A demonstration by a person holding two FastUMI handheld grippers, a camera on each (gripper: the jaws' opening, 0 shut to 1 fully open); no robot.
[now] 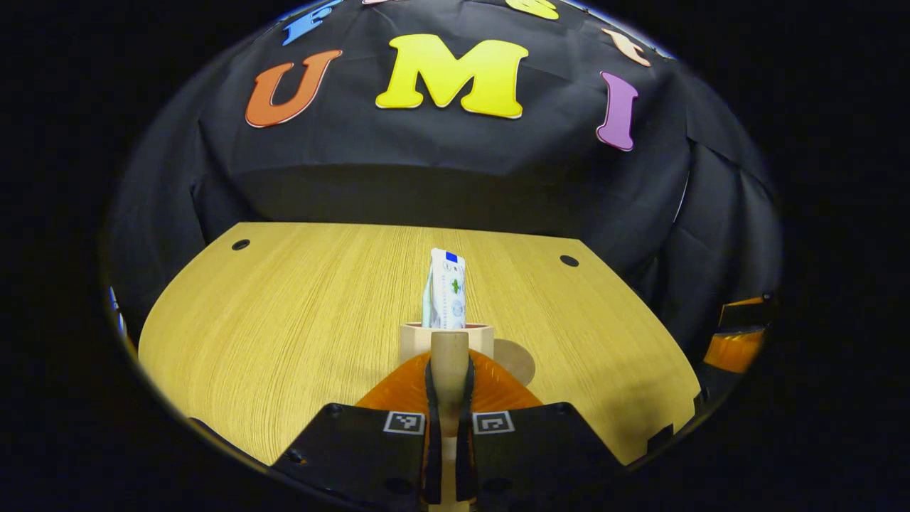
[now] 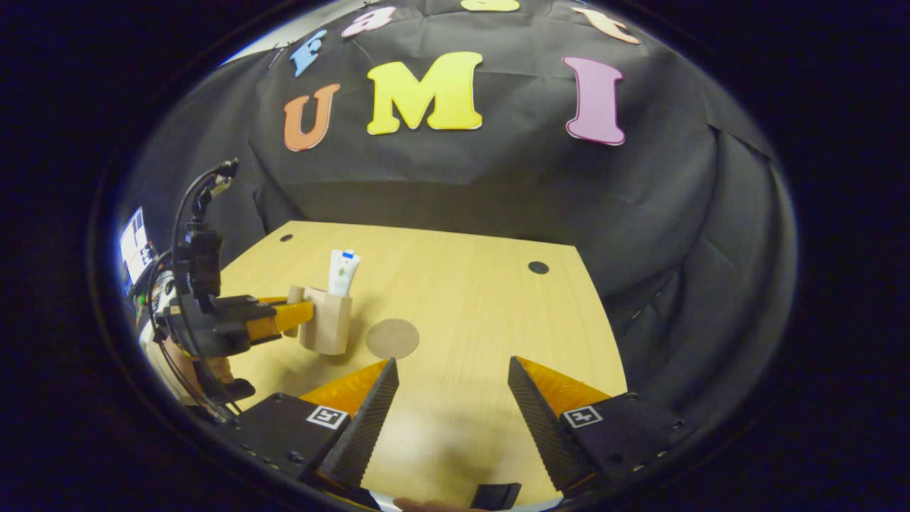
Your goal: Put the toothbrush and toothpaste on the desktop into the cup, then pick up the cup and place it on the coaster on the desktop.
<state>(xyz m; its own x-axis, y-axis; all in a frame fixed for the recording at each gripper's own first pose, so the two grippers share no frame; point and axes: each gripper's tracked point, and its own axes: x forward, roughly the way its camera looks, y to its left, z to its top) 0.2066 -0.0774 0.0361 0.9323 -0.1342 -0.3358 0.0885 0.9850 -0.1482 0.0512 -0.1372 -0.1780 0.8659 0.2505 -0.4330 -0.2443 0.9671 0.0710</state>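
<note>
In the left gripper view, the left gripper (image 1: 449, 370) is clenched on the handle (image 1: 449, 363) of the wooden cup (image 1: 446, 336), both fingers pressing its sides. The cup stands directly ahead of the fingers on the desktop (image 1: 284, 313), with the toothpaste (image 1: 446, 288) upright inside it. The round coaster (image 1: 515, 359) lies just beside the cup, to its right.

In the right gripper view, the right gripper (image 2: 451, 398) hangs released over the desktop, jaws wide apart, grasping nothing. Farther off to the left, the left gripper grips the cup's handle; whether the cup touches the desktop is hard to tell. The coaster lies between cup and right gripper.
</note>
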